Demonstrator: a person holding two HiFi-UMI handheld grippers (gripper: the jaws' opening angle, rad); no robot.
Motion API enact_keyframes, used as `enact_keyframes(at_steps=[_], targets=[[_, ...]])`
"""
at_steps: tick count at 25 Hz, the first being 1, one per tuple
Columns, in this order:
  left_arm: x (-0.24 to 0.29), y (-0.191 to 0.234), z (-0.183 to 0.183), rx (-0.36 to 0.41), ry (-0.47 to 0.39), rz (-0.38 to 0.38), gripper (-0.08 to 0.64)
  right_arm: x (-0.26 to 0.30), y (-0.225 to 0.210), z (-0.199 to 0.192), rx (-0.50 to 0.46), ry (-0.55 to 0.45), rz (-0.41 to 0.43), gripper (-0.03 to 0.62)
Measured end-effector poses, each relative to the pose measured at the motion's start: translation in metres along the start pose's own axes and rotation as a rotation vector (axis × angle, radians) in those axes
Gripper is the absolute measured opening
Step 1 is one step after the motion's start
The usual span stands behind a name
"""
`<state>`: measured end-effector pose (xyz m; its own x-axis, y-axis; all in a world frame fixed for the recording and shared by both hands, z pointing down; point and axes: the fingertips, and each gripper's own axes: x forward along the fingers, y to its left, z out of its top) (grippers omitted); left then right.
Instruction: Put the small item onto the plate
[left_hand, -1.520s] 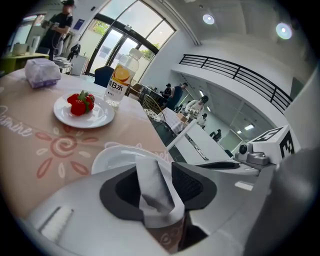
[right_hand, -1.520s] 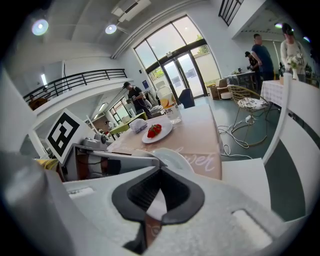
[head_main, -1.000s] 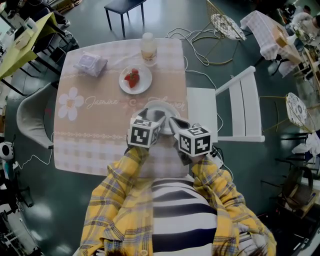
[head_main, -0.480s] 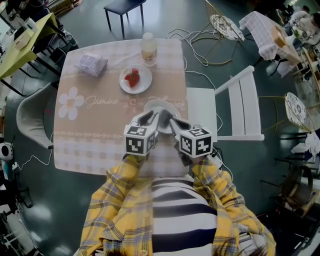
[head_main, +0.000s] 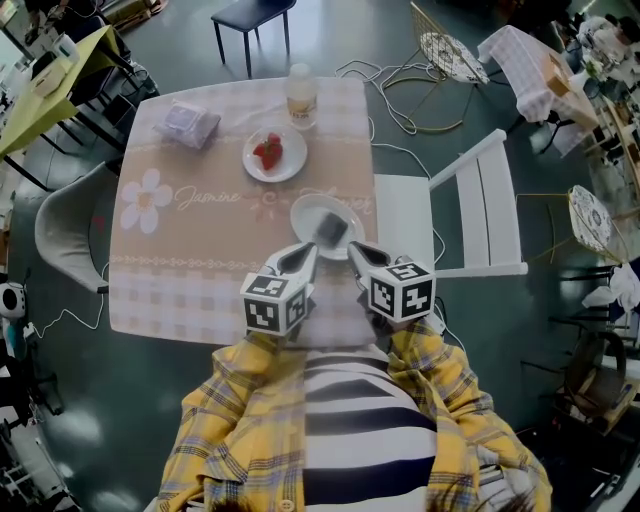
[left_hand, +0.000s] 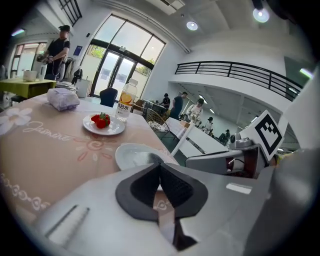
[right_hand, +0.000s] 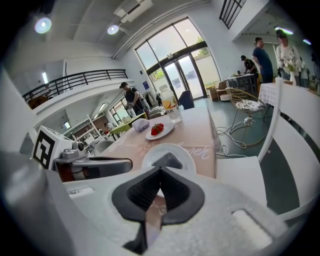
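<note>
Since the earlier frame we have pulled both grippers back off the plate toward our body, and the small item (head_main: 331, 228) now shows uncovered. It is a dark block lying flat on the white plate (head_main: 304, 212), slightly right of the plate's middle, well inside the rim. Our left gripper (head_main: 303, 254) sits just short of the plate's near edge, its jaws pressed together with nothing between the pads; a second ago they stood wide. Our right gripper (head_main: 354, 250) sits beside it, jaws likewise together and empty. Farther up the table lie a second plate with strawberries (head_main: 272, 153), a bottle (head_main: 301, 94) and a wrapped pack (head_main: 186, 125); a white chair (head_main: 470, 215) stands to the right.

We judge the placing done and the retreat under way. To finish well, we keep both tips lifted clear of the rim and the tablecloth (head_main: 190, 250), draw straight back, and avoid nudging the plate, so the item stays put.
</note>
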<state>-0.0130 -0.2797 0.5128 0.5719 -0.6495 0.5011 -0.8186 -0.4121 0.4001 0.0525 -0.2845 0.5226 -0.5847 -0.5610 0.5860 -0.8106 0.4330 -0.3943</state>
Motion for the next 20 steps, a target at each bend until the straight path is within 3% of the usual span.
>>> enact_keyframes(at_steps=[7, 17, 20], targets=[[-0.017, -0.006, -0.019, -0.033, -0.001, -0.015, 0.002, -0.024, -0.003, -0.020, -0.009, 0.010, -0.012, -0.002], [-0.036, -0.009, -0.052, 0.013, 0.040, -0.038, 0.002, -0.054, 0.002, -0.051, 0.004, 0.019, -0.004, -0.002], [-0.044, -0.013, -0.059, -0.014, 0.052, -0.052, 0.002, -0.060, 0.004, -0.061, -0.004, 0.030, -0.004, -0.002]])
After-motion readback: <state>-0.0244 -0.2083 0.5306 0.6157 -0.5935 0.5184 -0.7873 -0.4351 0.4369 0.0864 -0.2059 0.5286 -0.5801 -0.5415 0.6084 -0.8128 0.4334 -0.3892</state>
